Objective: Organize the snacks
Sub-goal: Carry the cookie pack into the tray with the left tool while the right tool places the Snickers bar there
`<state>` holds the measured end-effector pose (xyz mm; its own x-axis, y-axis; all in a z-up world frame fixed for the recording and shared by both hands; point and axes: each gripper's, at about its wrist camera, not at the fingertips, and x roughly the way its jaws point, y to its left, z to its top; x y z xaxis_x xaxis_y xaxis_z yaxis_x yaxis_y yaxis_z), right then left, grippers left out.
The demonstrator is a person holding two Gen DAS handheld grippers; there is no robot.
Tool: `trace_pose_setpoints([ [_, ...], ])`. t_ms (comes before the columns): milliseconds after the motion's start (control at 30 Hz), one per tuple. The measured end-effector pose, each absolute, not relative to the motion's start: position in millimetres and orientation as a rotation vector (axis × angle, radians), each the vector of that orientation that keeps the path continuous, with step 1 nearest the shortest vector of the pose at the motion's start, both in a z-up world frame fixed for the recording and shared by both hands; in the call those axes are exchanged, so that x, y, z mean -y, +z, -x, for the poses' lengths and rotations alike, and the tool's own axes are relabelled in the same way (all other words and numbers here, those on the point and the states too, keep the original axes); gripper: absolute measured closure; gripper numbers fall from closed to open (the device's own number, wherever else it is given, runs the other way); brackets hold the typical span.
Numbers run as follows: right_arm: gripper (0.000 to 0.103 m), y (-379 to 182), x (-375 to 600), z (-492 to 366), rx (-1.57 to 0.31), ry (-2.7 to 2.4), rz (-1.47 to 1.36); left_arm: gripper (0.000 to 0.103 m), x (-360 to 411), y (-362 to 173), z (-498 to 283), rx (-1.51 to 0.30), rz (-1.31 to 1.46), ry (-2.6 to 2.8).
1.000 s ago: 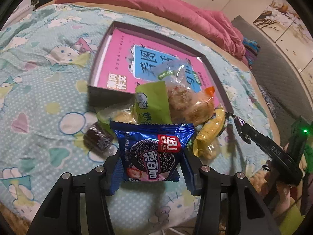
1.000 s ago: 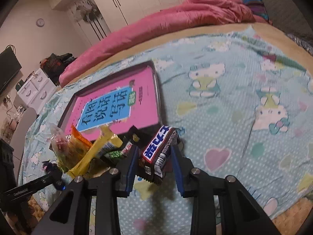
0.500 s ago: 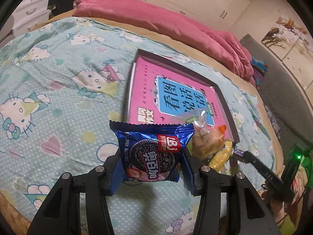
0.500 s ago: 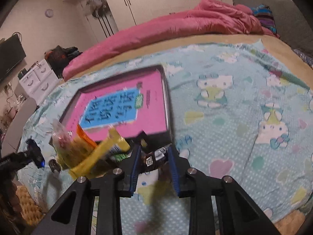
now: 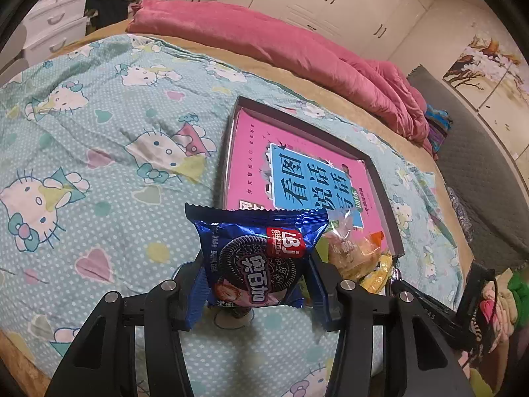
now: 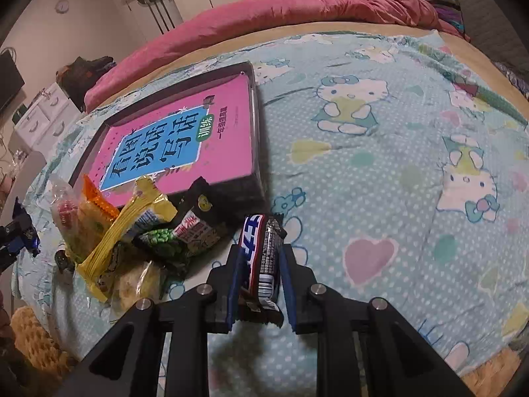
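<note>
Warm, dim indoor light colours both views. Glare glints on the glossy blue foil cookie packet (image 5: 254, 258) (sharp, like most of the picture). Fisheye bending curves the edges into black corners; soft shadows lie beneath the shallow dark rectangular box (image 6: 256, 178).

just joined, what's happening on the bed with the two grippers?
A person is sorting snacks on a bed with a handheld gripper in each hand. The left gripper is shut on a blue Oreo pack, held above the bedsheet. The right gripper is shut on a dark chocolate bar. A pile of other snacks lies against the near edge of a dark tray that holds a pink book. No snack lies fully in the tray yet.
</note>
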<state>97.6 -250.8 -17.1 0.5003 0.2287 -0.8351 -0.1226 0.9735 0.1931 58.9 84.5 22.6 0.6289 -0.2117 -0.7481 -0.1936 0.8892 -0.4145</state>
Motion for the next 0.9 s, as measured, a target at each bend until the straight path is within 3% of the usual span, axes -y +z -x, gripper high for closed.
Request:
trace_pose_setpoints([
  [167, 0.072, -25.9, 239.8, -102.7, -1.038, 0.220, -0.061, 0.050, -86.6, 26.4, -64.7, -0.895, 0.490, -0.004],
  [333, 0.084, -18.6, 236.4, -97.2, -1.005, 0.248, -0.050, 0.050, -90.0, 34.9, -73.7, -0.874, 0.489, 0.004],
  [633, 0.085, 37.2, 236.1, -93.9, -0.824, 0.318, -0.128, 0.050, -94.0, 37.5, -102.5, -0.853, 0.490, 0.015],
  [900, 0.085, 45.1, 211.5, -121.9, -0.791, 0.362, -0.124, 0.050, -89.1, 35.8, -133.5, -0.852, 0.482, 0.013],
])
